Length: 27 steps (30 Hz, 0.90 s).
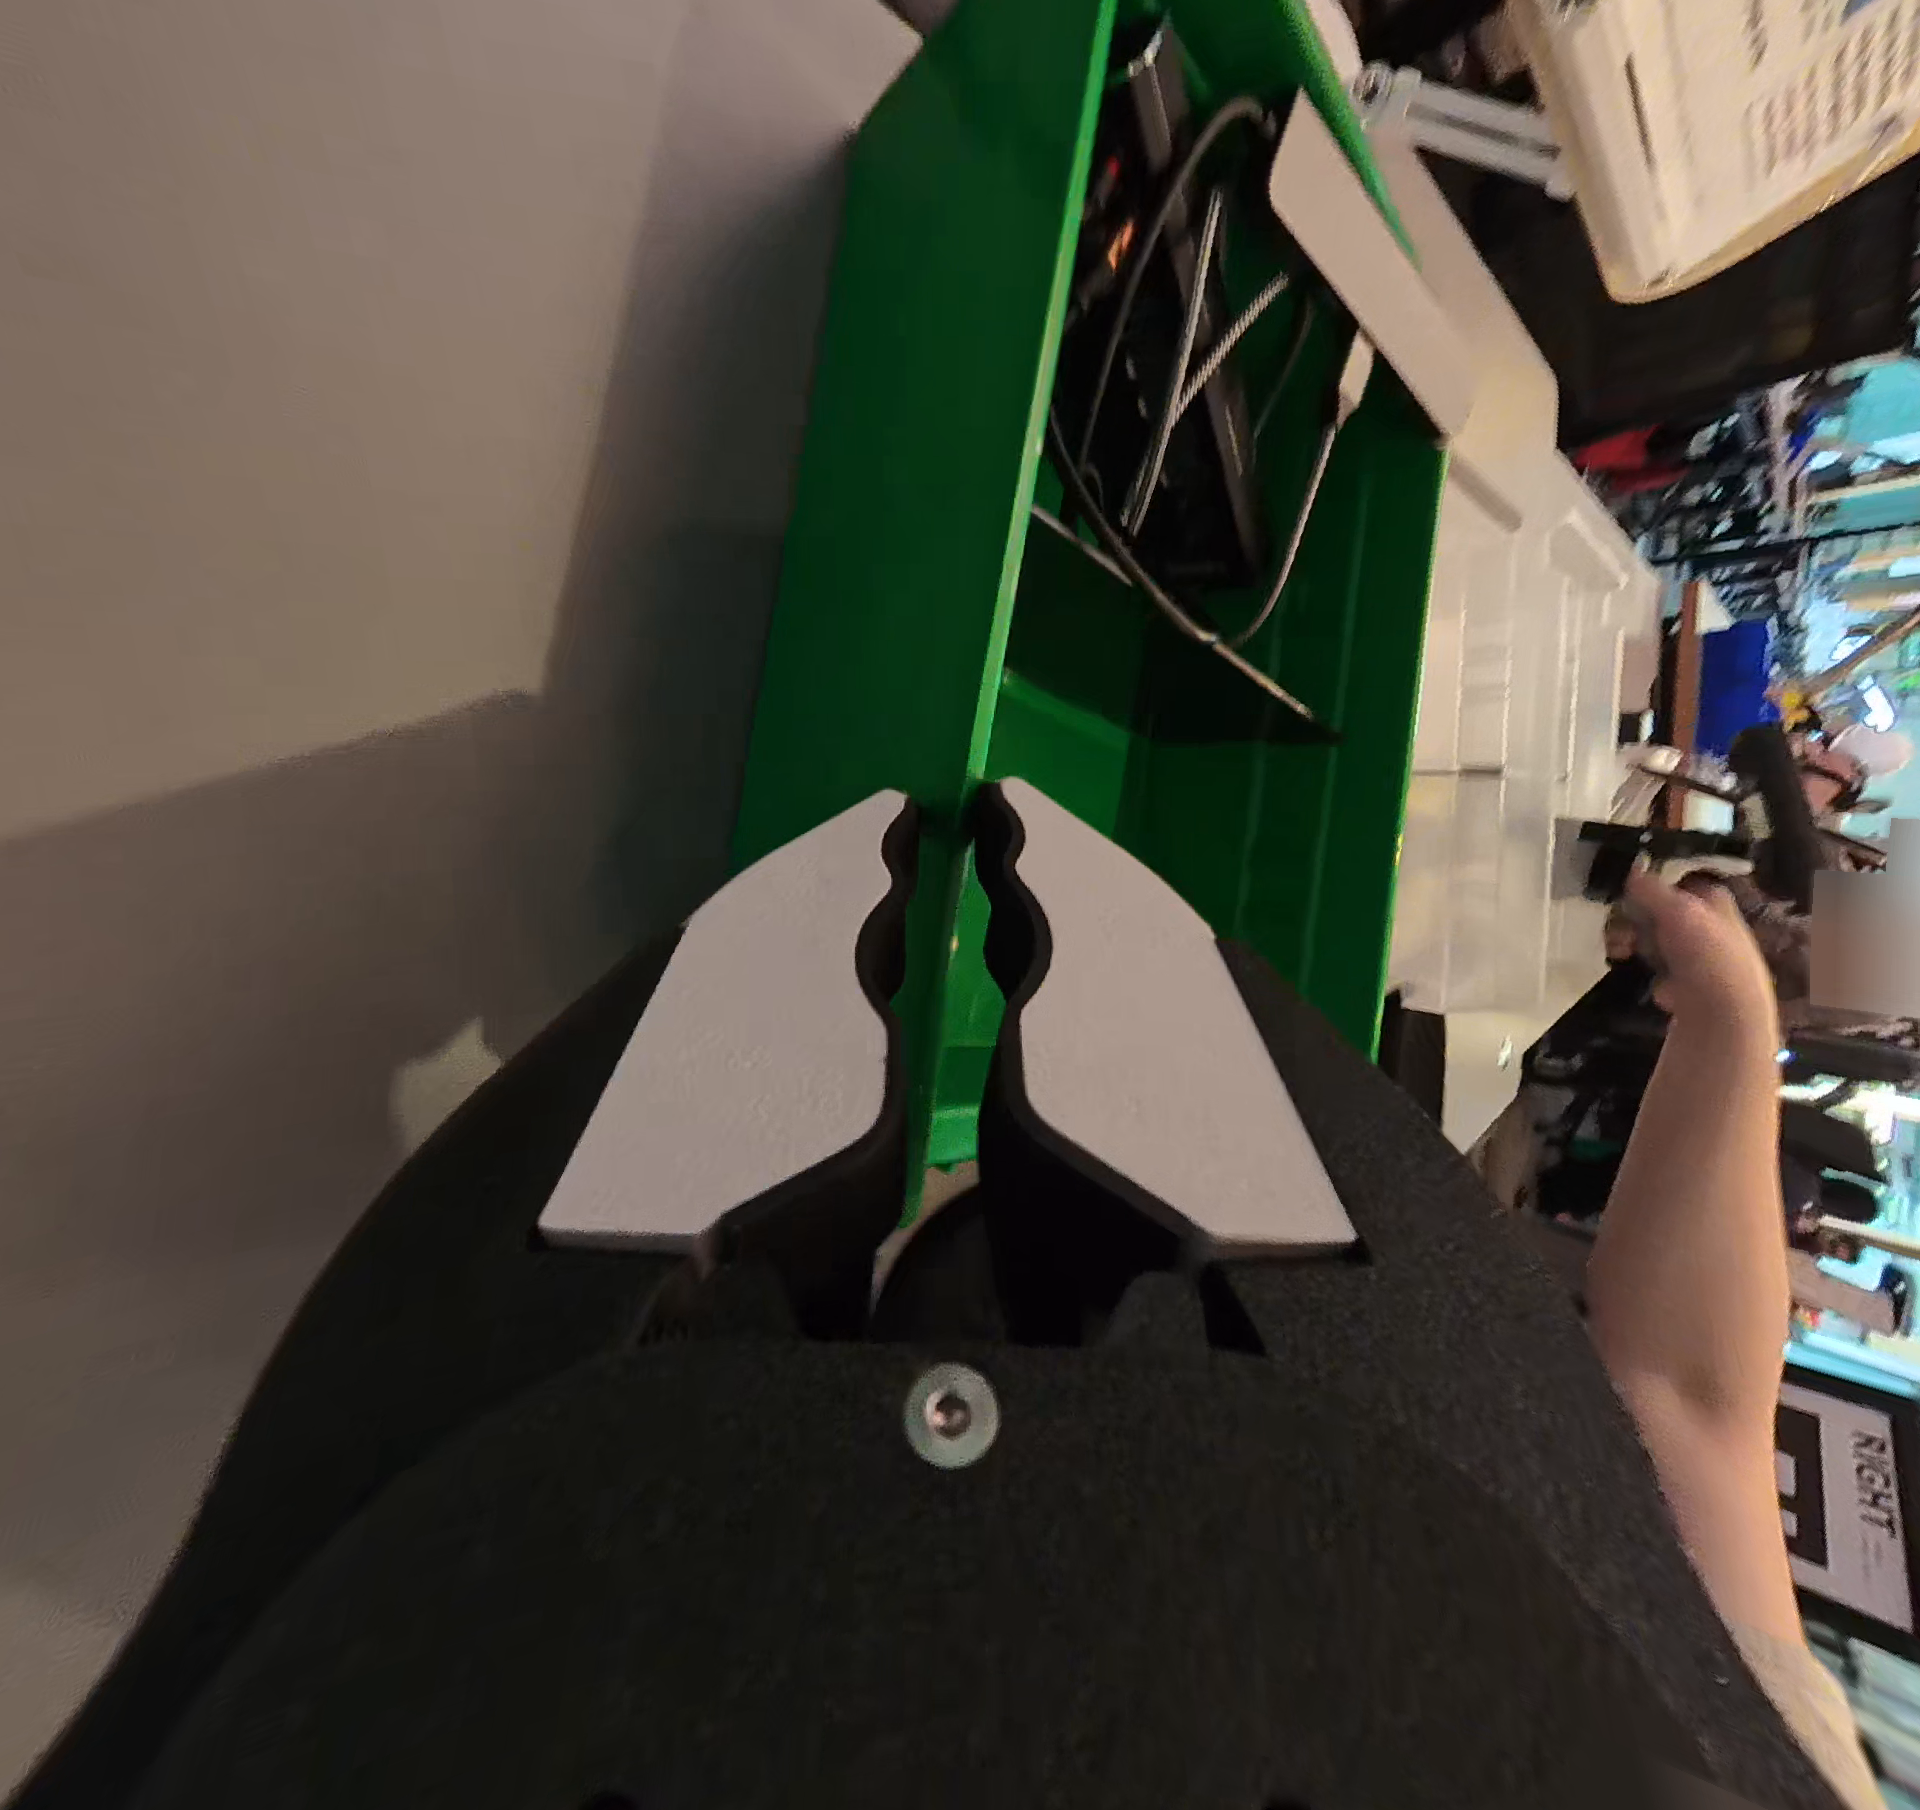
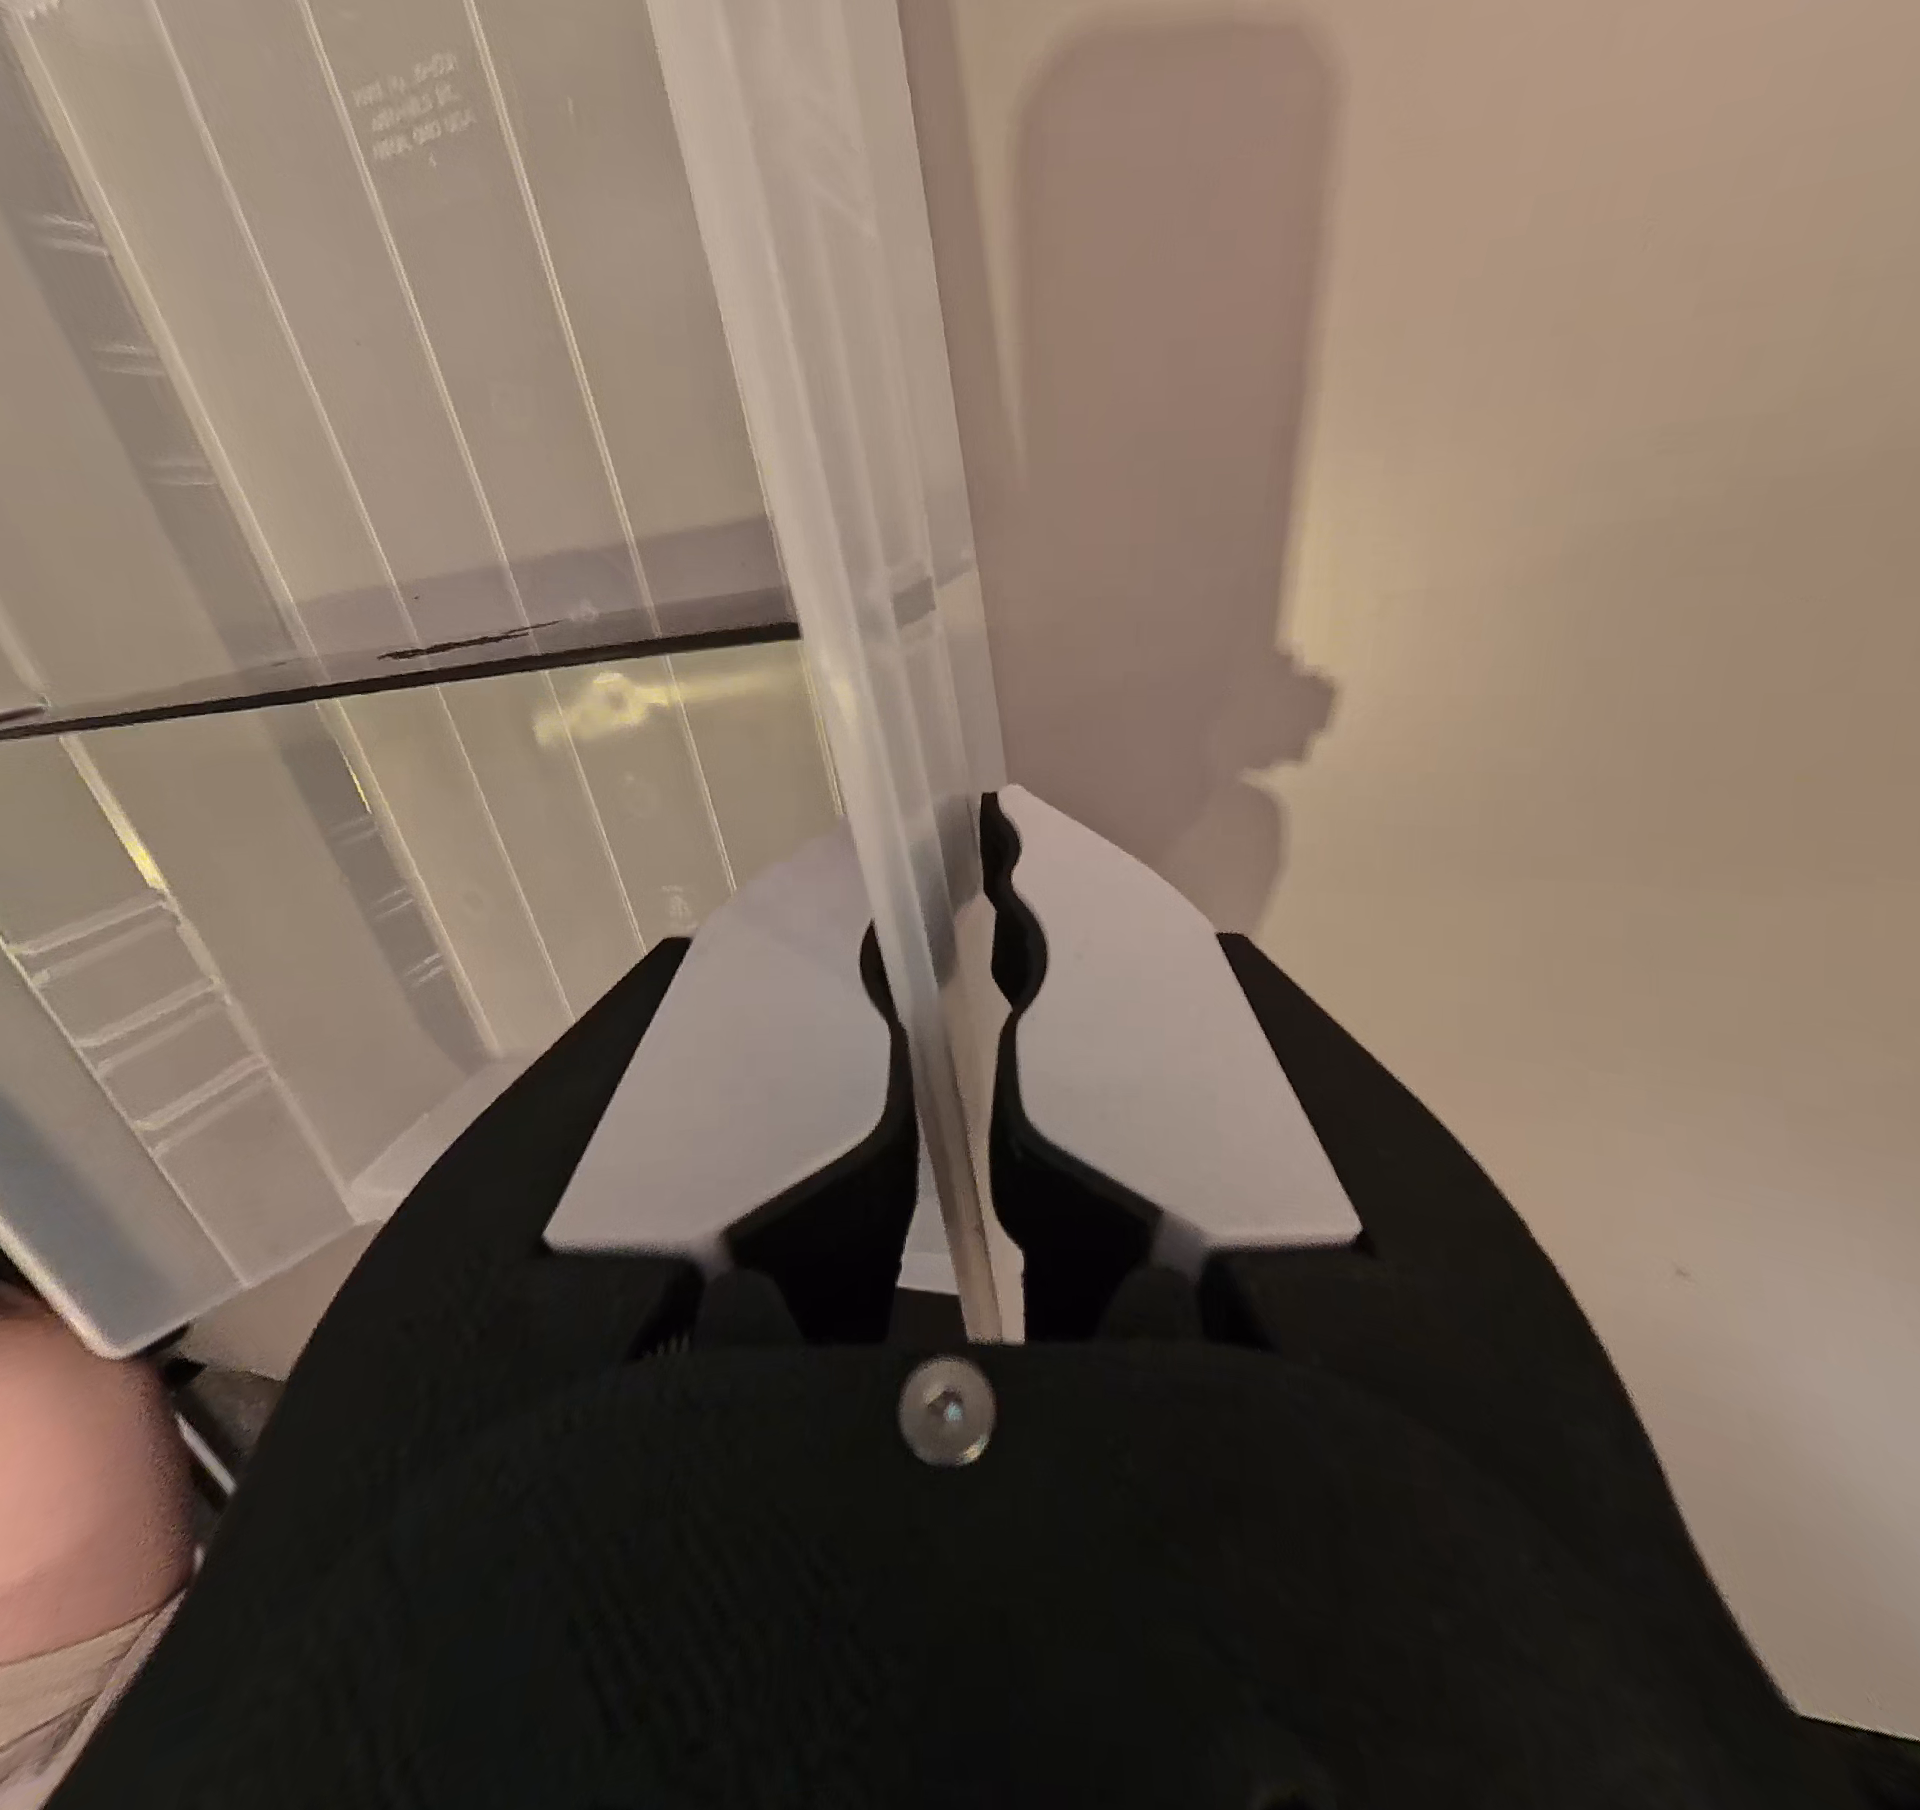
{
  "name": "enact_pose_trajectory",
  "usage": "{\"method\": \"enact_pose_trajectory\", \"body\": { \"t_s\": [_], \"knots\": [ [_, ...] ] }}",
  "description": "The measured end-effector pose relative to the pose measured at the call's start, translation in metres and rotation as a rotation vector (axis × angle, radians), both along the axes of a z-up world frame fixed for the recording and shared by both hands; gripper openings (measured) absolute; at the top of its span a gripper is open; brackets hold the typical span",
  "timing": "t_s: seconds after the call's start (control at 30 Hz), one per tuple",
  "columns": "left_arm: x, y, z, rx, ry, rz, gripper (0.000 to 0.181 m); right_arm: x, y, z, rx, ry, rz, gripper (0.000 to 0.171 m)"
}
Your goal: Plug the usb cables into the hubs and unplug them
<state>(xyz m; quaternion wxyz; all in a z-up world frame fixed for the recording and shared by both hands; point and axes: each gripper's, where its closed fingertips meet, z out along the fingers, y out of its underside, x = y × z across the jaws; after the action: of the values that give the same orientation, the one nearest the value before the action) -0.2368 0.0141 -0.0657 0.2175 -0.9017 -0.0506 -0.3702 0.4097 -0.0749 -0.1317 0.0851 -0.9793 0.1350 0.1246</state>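
A green bin (image 1: 935, 410) fills the middle of the left wrist view. It holds a tangle of black and grey usb cables (image 1: 1174, 389), dark hubs and a flat white device (image 1: 1361, 243). My left gripper (image 1: 951, 810) is shut on the thin edge of the green bin's side wall. In the right wrist view a clear plastic bin (image 2: 364, 410) stands at the left. My right gripper (image 2: 961, 804) is shut on the clear bin's side wall (image 2: 831, 410). I see no cable or hub in the clear bin.
Both bins sit on a pale table (image 2: 1558, 617). The clear bin also shows right of the green one in the left wrist view (image 1: 1507, 669). A person's forearm (image 1: 1704, 1189) reaches in there. A white printed sheet (image 1: 1714, 77) lies at the top right. My right fingertips sit around 65 centimeters from my left ones.
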Motion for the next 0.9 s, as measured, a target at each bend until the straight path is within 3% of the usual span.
{"method": "enact_pose_trajectory", "body": {
  "t_s": [0.37, 0.53, 0.63, 0.7, 0.9],
  "knots": [
    [-0.032, -0.015, 0.002, -0.033, 0.043, 0.118, 0.01, -0.013, -0.008, 0.0, 0.007, -0.022, 0.132, 0.012],
    [-0.013, -0.045, 0.003, -0.129, -0.004, -0.029, 0.009, -0.015, -0.008, 0.0, 0.008, 0.001, 0.175, 0.015],
    [-0.015, -0.02, 0.017, 0.0, 0.007, 0.011, 0.01, -0.017, -0.008, 0.001, 0.018, 0.021, 0.191, 0.017],
    [-0.014, -0.013, 0.017, 0.029, 0.06, 0.001, 0.024, -0.017, -0.008, 0.001, 0.023, 0.024, 0.201, 0.018],
    [0.002, -0.02, -0.02, -0.13, 0.221, -0.12, 0.022, -0.018, -0.009, 0.001, 0.018, 0.014, 0.231, 0.018]
  ]
}}
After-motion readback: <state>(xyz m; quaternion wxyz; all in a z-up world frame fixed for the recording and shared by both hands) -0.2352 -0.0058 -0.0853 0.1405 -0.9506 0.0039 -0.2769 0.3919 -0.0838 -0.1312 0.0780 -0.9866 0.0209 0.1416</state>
